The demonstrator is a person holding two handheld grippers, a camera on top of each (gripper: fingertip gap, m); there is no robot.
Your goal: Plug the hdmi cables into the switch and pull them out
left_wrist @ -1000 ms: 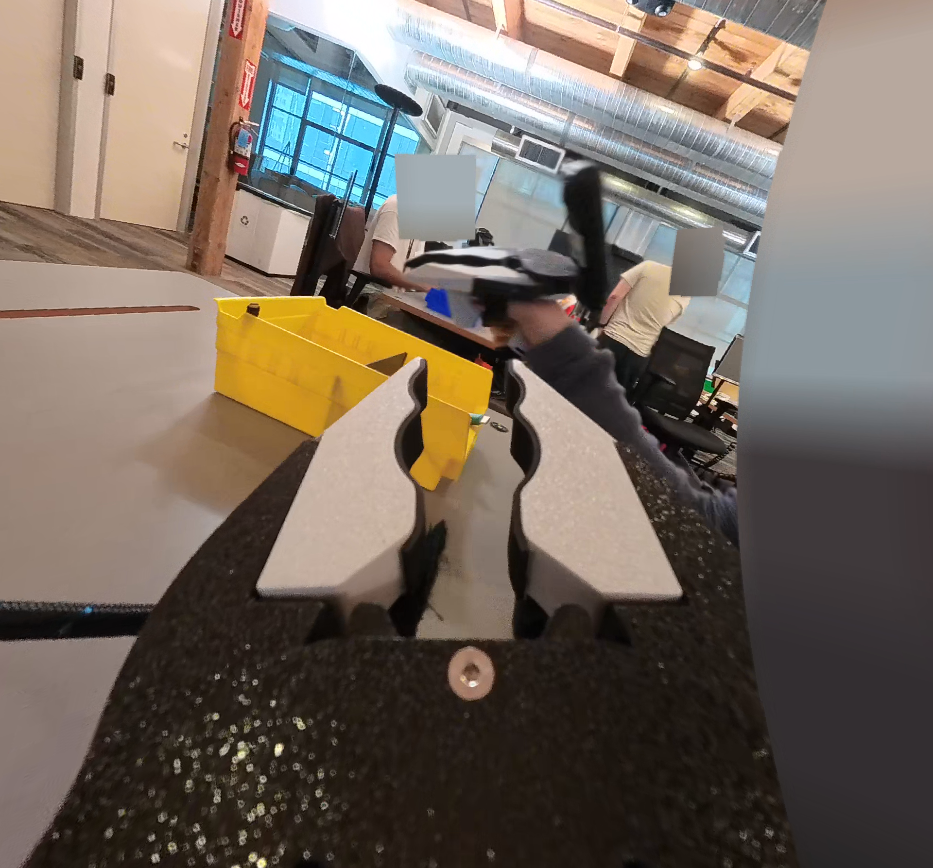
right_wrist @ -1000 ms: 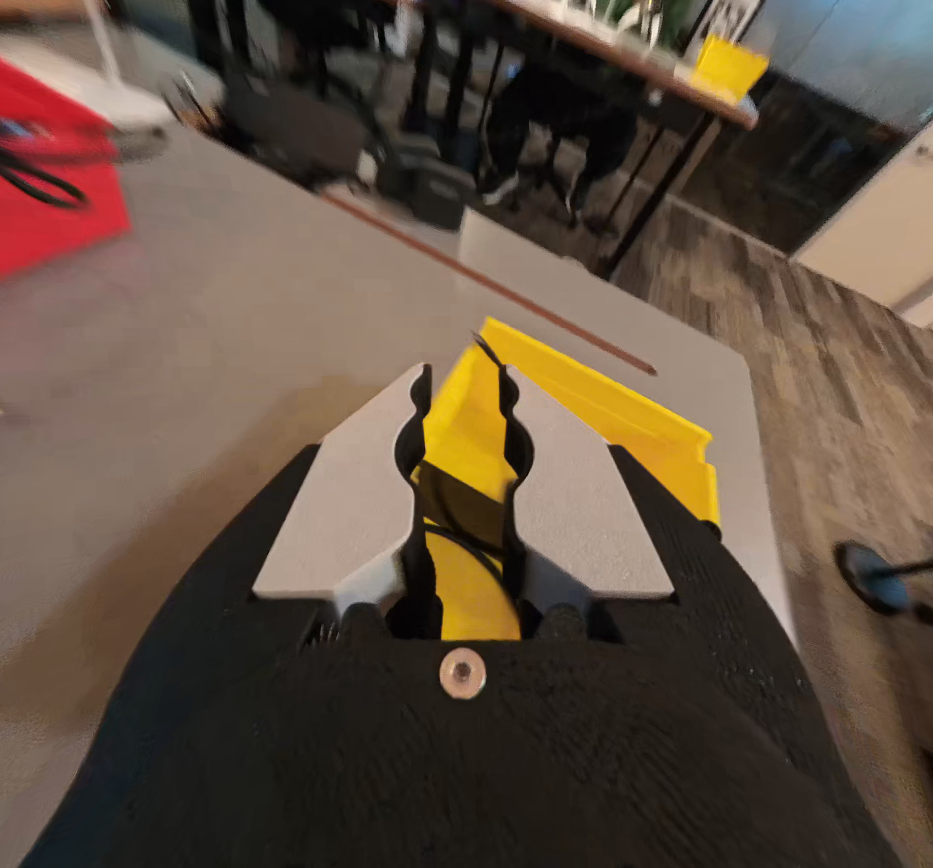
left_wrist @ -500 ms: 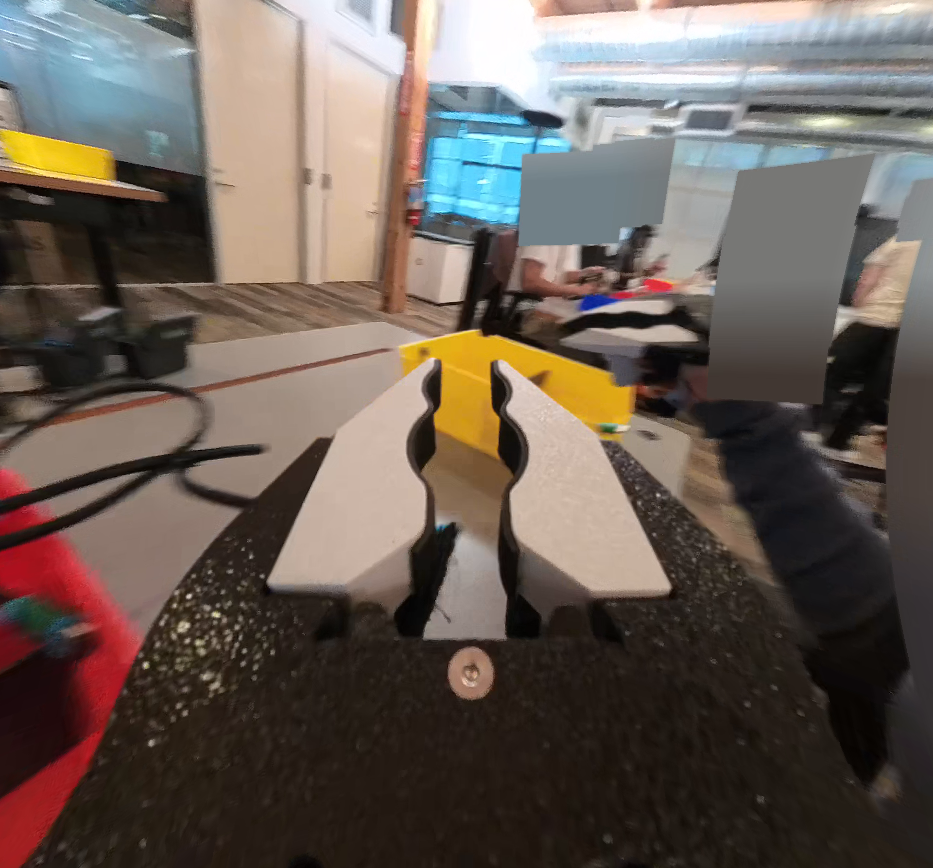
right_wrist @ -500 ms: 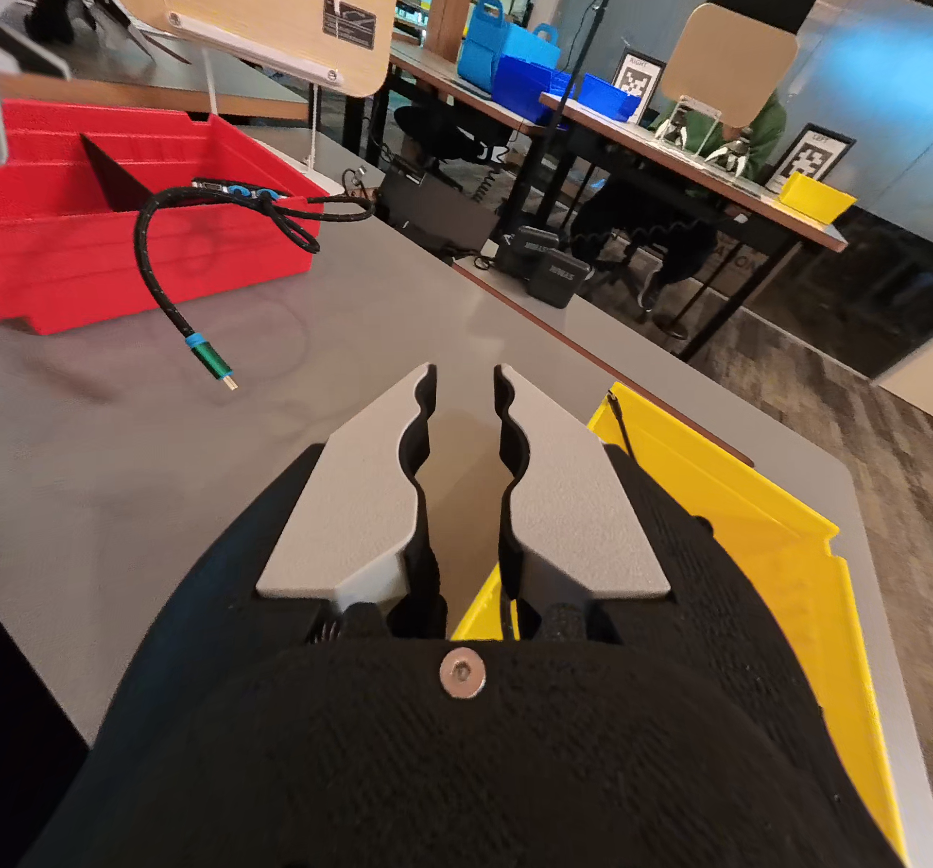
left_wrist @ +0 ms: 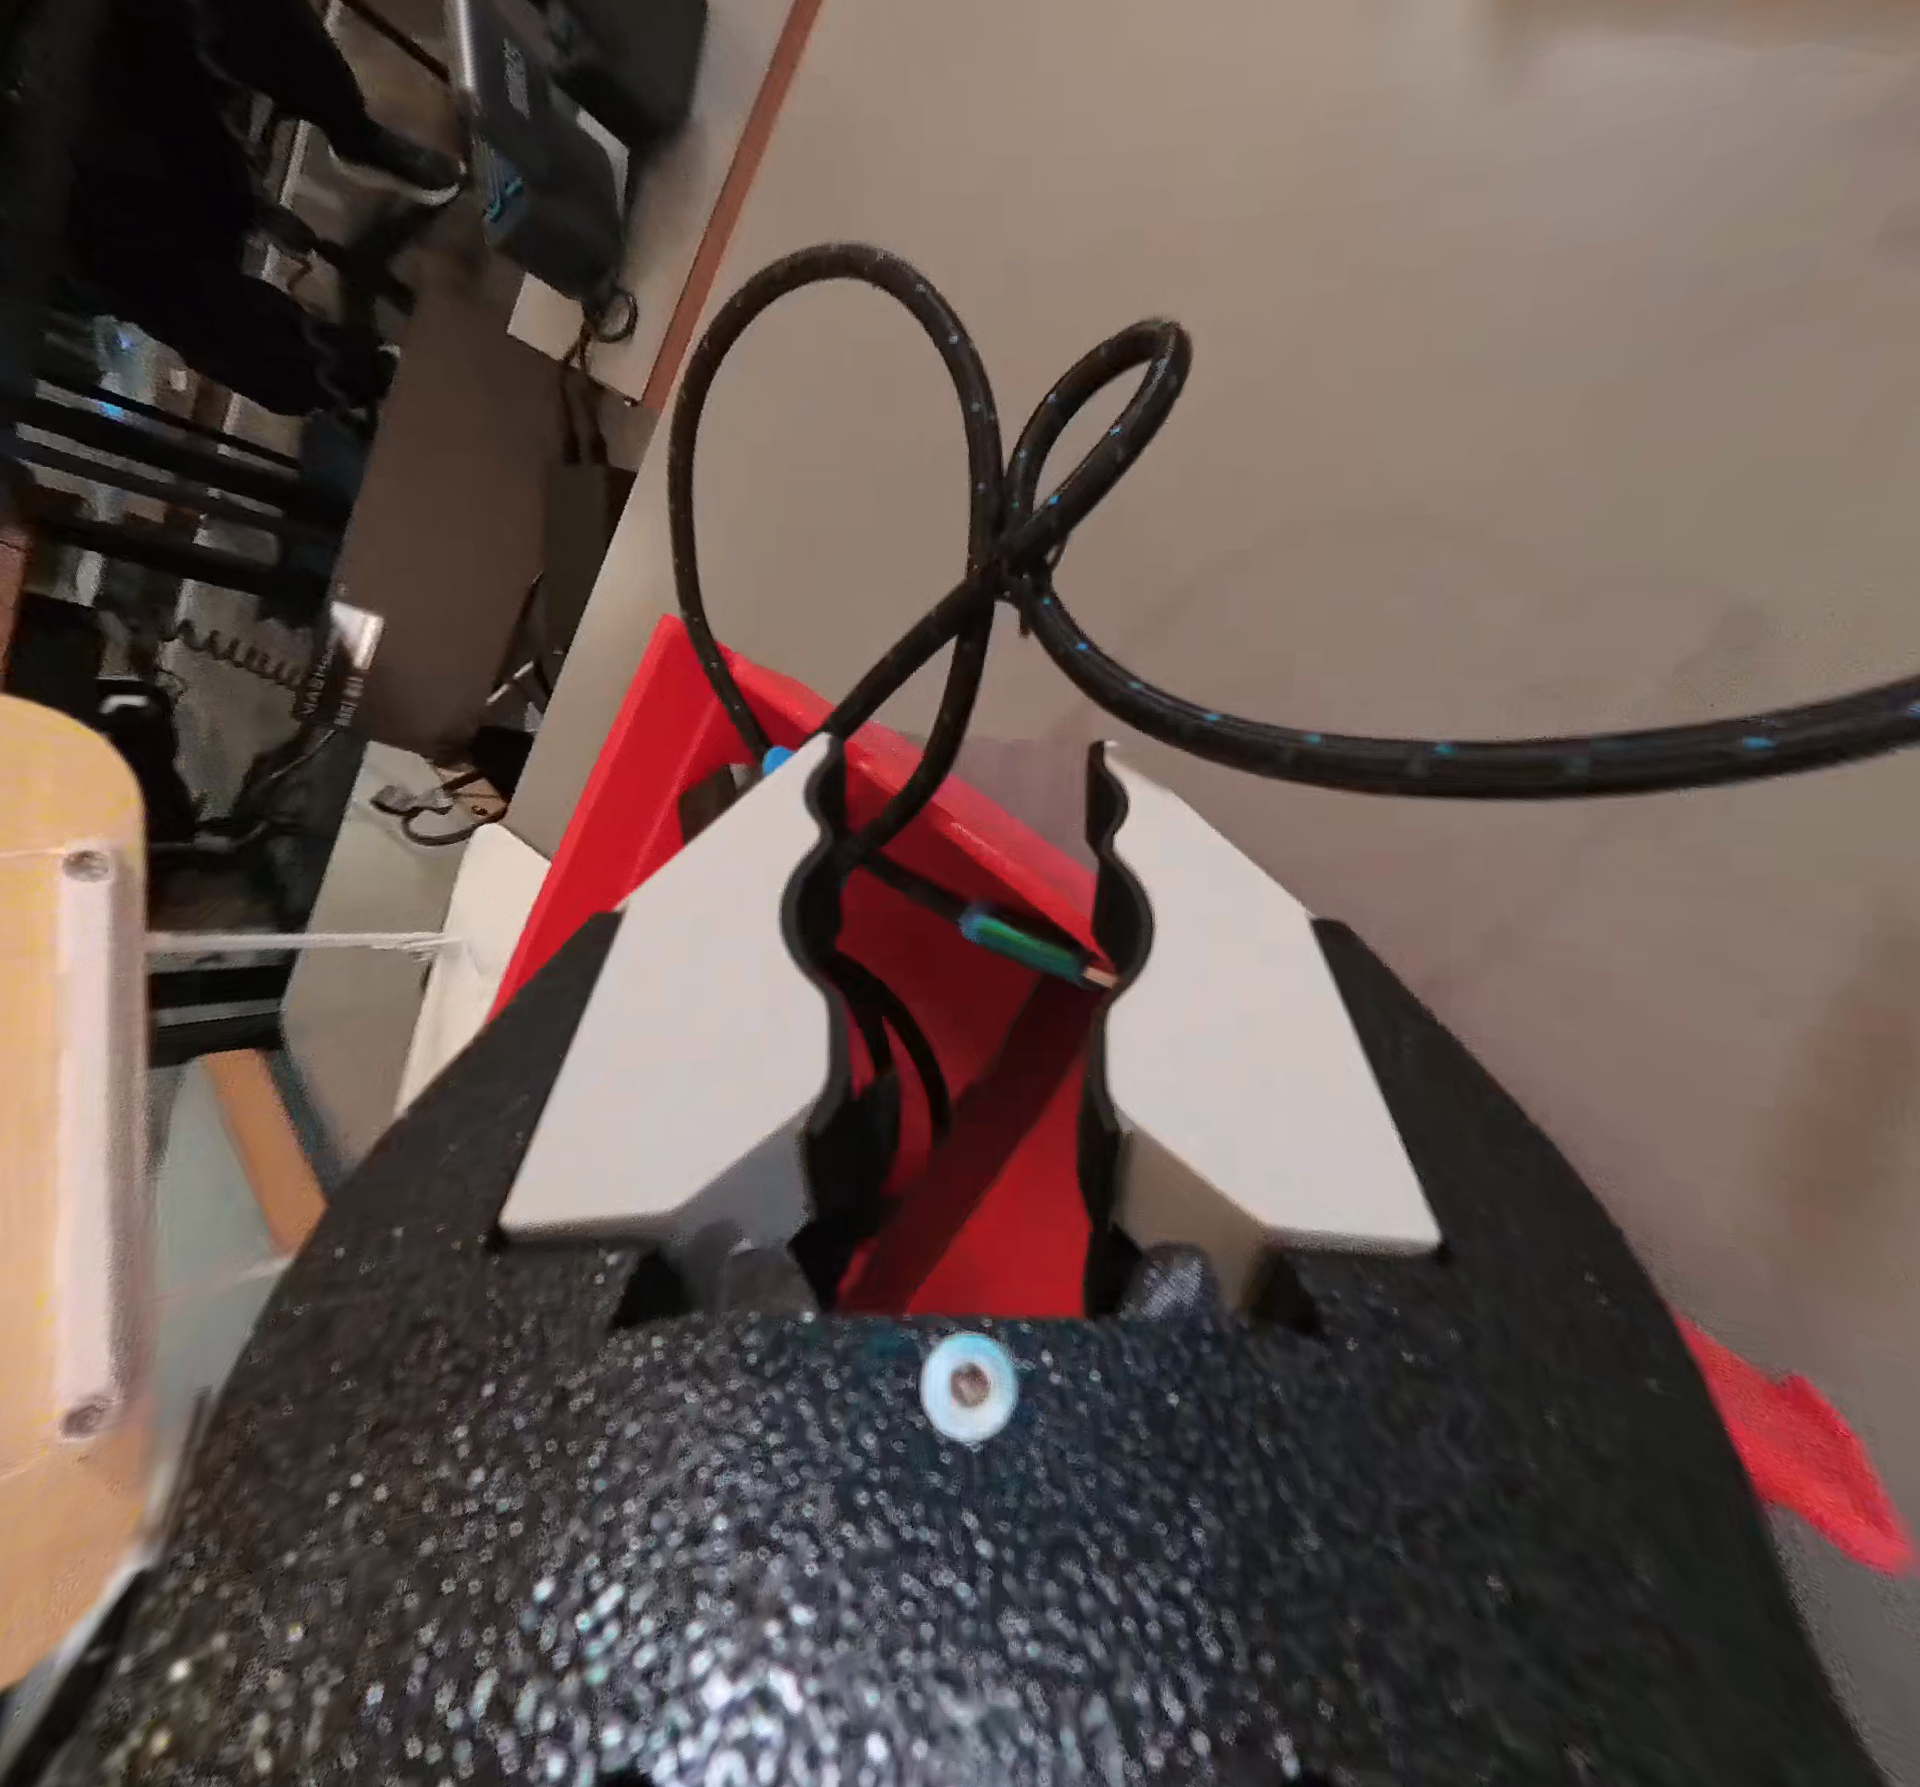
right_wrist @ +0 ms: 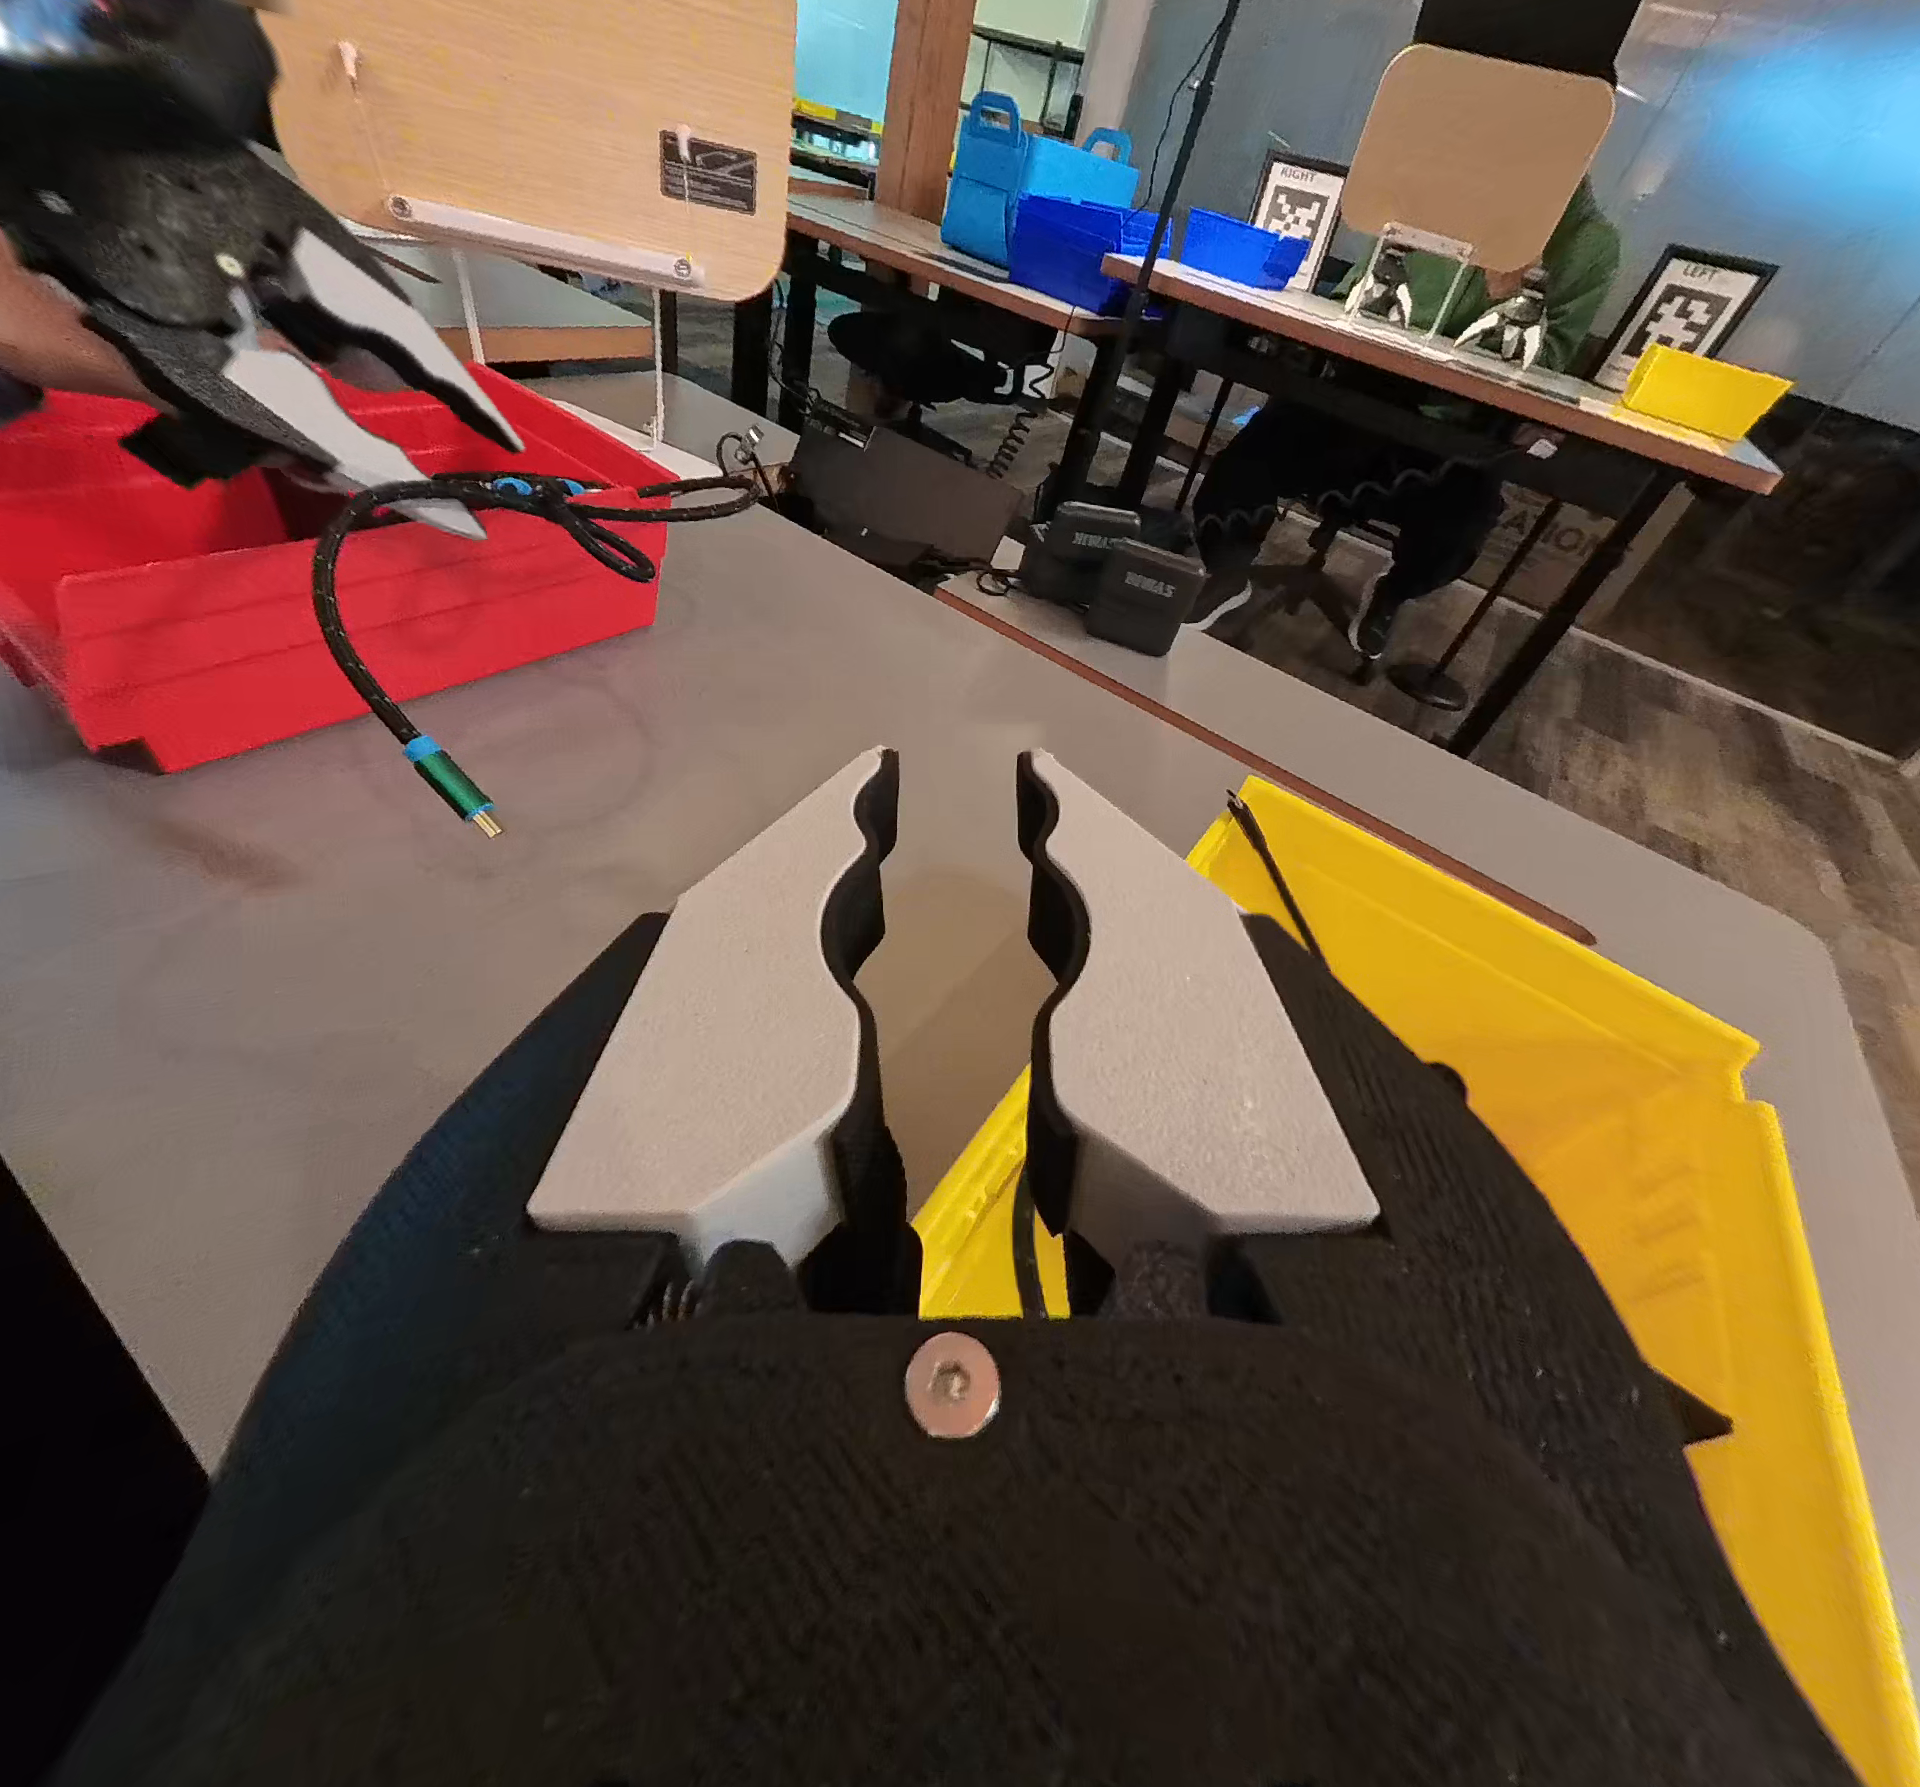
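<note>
A black braided HDMI cable (left_wrist: 966, 449) loops up out of a red bin (left_wrist: 675, 729). One green plug with a blue band (left_wrist: 1029, 942) shows between my left gripper's fingers, below them and ungripped. My left gripper (left_wrist: 966, 761) is open and points down into the bin. In the right wrist view the left gripper (right_wrist: 416, 428) hovers over the red bin (right_wrist: 312, 615). The cable (right_wrist: 332, 615) hangs over the front wall, with a second green plug (right_wrist: 457, 797) on the table. My right gripper (right_wrist: 956, 766) is narrowly open and empty. I cannot make out a switch.
A yellow bin (right_wrist: 1507, 1062) lies under and right of my right gripper, near the grey table's (right_wrist: 675, 698) far edge. A wooden board on a stand (right_wrist: 520, 54) rises behind the red bin. Other desks with blue bins (right_wrist: 1070, 220) and a seated person stand beyond. Across from one pair of fingers to the other is roughly 35 centimetres.
My left gripper has swung left from the yellow bin, tipped down over the red bin and opened wider. My right gripper rose from the yellow bin, then held nearly still.
</note>
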